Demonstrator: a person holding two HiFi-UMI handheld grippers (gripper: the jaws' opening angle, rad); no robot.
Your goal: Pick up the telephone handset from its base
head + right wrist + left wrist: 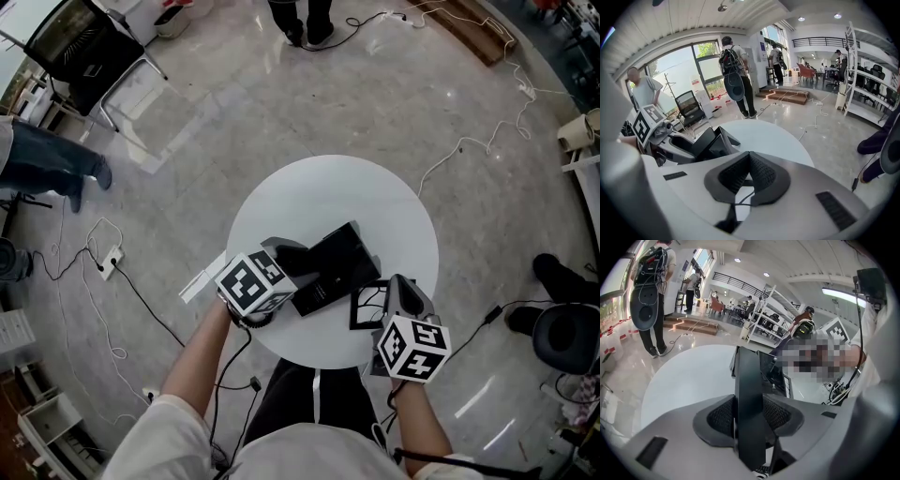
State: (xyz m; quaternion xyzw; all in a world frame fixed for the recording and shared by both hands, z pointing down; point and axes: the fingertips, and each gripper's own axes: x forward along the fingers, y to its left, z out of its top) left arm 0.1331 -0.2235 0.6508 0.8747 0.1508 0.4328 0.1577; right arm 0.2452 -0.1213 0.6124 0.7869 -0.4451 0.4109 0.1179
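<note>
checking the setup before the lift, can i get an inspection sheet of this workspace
surface: round white table
job's things: black telephone base on the table; handset between the left tongs' pads
clutter: white strip at the table's left edge; dark looping lines beside the base, cannot tell what
grippers: left tongs closed on the handset; right tongs shut, holding nothing
cables: white cables and a black cable across the floor, power strip
surroundings: folding chair, people standing around
</note>
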